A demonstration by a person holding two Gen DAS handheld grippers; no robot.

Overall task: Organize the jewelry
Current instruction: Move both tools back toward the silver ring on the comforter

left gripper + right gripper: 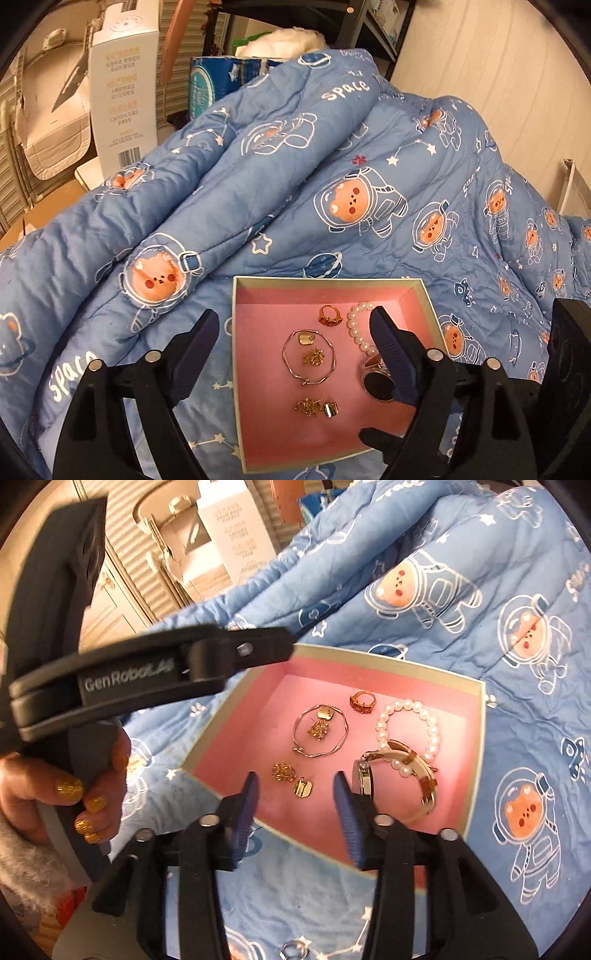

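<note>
In the left wrist view the left gripper [291,341] hangs wide open and empty over the pink box [328,282] on the quilt [424,166]; ring [330,316], pearls [356,325], bangle [309,357] and watch [377,380] lie inside, the bangle between its fingers. In the right wrist view the right gripper [297,794] is half open, holding nothing, just short of the gold charms [295,777]. A drop seems finished; next likely calls for fetching the small ring-like piece [293,949] on the quilt outside the box.

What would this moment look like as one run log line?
left hand-held gripper: open, empty | right hand-held gripper: open, empty | pink-lined box: holds ring, pearl bracelet, watch
</note>
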